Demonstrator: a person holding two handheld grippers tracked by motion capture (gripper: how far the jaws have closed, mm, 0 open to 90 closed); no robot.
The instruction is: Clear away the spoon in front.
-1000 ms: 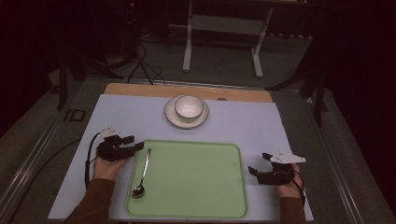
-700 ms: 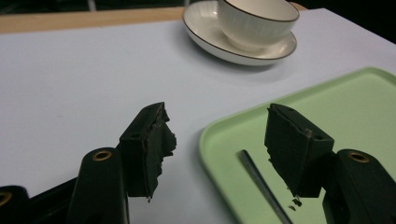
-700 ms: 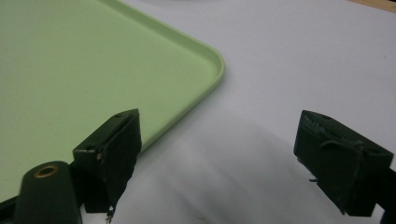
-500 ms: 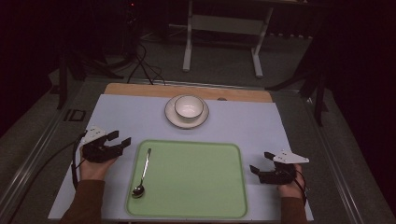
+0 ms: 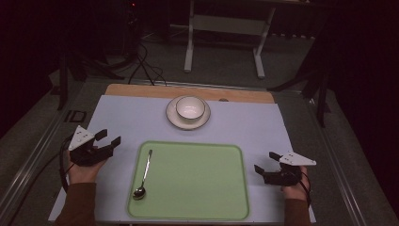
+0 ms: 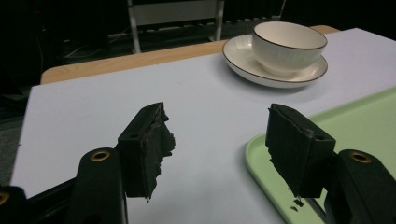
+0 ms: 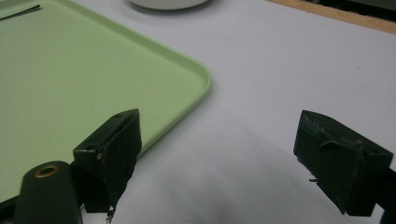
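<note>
Bring the left gripper [image 5: 104,142], jaws apart and empty beside the tray [image 5: 197,207], down across the spoon [image 5: 142,173] lying at the tray's left edge, pinch the thin handle squarely, and leave the right gripper [image 5: 263,165], also wide and empty, parked.

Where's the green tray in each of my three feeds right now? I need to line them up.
High view: green tray at near centre, a spoon on its left part.
Left gripper view: its corner at lower right, behind the right jaw.
Right gripper view: it covers the upper left.
Shared landmark: the tray's rounded rim.
</note>
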